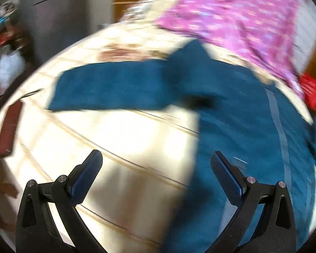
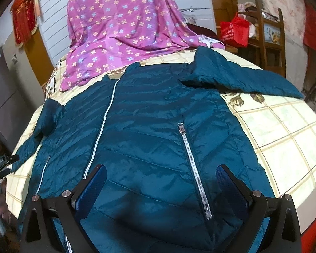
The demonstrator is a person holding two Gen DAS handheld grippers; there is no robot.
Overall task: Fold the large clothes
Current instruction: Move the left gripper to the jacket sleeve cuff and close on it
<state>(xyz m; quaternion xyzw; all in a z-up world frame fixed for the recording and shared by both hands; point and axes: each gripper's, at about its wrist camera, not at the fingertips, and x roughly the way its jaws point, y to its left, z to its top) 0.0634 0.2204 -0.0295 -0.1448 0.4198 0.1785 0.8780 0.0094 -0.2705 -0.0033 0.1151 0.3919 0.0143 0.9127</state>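
Tongs (image 2: 161,181) spread over jacket (image 2: 149,130), floral sheet (image 2: 124,25) beyond

Both grippers, left (image 1: 156,158) and right (image 2: 161,172), fingers spread wide.

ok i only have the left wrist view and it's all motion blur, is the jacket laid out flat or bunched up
Observer: Flat. The right wrist view shows the teal jacket spread front side up on the checked bedsheet.
Operator: is the front zip done up
Observer: The main zipper runs as one pale line up the front, so it looks closed. A silver pocket zipper sits beside it.
Operator: where's the other sleeve, i only see one
Observer: The far sleeve lies stretched out sideways on the sheet.
Operator: is the right tongs holding anything
Observer: No, the right tongs are open above the hem, gripping nothing.
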